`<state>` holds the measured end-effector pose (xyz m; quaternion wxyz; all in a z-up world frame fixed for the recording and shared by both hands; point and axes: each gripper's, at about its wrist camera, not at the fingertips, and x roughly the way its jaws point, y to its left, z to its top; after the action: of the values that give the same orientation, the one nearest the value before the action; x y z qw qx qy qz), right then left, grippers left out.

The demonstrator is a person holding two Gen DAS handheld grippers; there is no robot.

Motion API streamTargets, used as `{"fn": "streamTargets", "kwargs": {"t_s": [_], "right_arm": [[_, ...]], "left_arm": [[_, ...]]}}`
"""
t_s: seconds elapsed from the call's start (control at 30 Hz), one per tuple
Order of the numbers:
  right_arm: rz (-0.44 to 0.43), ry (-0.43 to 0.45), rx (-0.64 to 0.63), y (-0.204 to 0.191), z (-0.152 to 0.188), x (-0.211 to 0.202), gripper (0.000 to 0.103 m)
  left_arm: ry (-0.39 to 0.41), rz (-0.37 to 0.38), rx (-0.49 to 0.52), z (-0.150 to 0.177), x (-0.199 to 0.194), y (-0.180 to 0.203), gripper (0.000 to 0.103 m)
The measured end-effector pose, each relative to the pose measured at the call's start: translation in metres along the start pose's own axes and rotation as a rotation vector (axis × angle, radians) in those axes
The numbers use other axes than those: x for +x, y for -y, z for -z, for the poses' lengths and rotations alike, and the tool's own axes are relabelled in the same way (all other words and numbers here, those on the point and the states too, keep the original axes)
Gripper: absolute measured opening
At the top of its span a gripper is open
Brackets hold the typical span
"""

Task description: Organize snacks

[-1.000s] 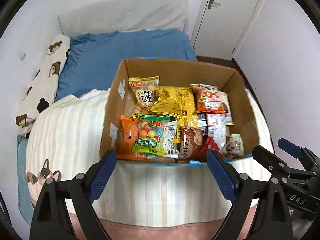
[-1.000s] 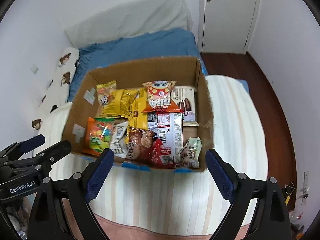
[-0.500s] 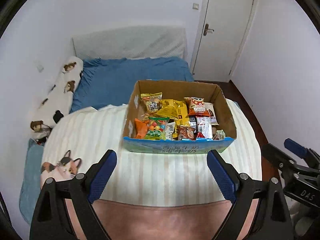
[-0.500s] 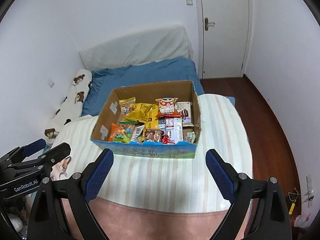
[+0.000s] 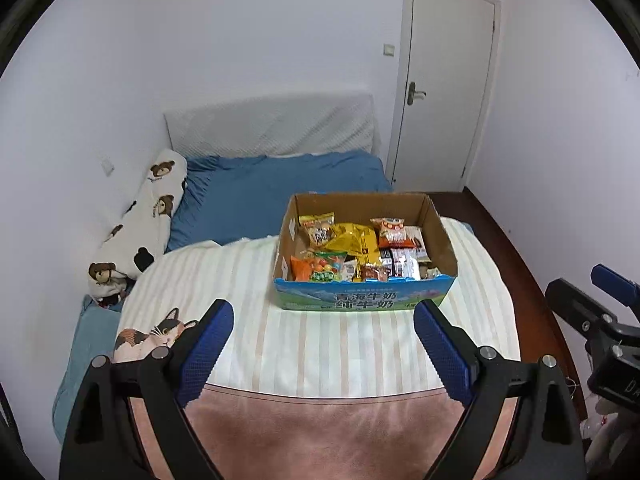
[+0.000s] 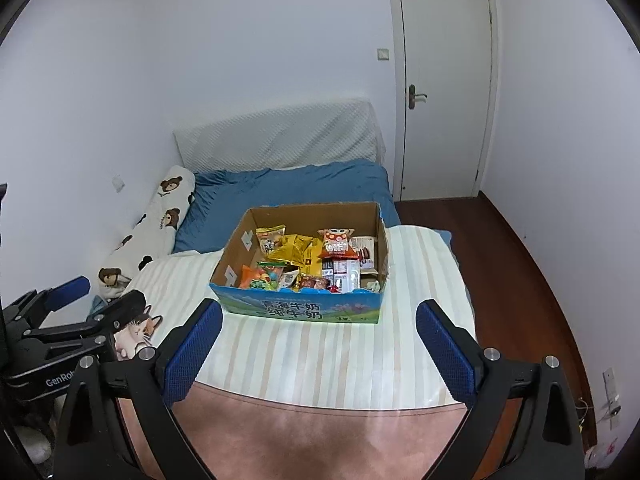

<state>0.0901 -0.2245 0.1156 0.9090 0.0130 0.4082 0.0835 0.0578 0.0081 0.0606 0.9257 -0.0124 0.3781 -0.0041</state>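
Note:
An open cardboard box (image 5: 436,216) with a blue printed front stands on the striped blanket on the bed; it also shows in the right wrist view (image 6: 382,240). Several snack packets lie inside it, among them a yellow packet (image 5: 354,238), an orange packet (image 5: 302,270) and a red and white one (image 6: 338,242). My left gripper (image 5: 324,354) is open and empty, well back from the box. My right gripper (image 6: 320,354) is open and empty too, to its right. Each gripper shows at the edge of the other's view.
The striped blanket (image 5: 340,344) covers the near bed, with a pink cover (image 5: 320,432) at the front edge. A blue sheet (image 5: 280,184), a bear-print pillow (image 5: 148,208) and a white headboard lie behind. A shut door (image 5: 440,92) is at the back right, wooden floor (image 6: 520,264) to the right.
Both grippers have pulled back and up from above the box. The box now looks small and far, and its blue front face shows. Both stay open and empty.

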Motion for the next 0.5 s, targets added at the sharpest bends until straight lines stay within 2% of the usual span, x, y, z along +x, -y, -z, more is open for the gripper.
{"fn": "streamTargets", "kwargs": {"t_s": [0.3,0.5], "right_arm": [[-0.024,0.019,-0.012,-0.009,0.007,-0.029,0.100],[-0.011,0.021,-0.003,-0.006,0.006,-0.025,0.100]], "left_arm": [[0.042,0.003,-0.015,0.001,-0.027,-0.003,0.092],[0.044,-0.005,-0.016,0.003,-0.030,-0.003,0.092]]}}
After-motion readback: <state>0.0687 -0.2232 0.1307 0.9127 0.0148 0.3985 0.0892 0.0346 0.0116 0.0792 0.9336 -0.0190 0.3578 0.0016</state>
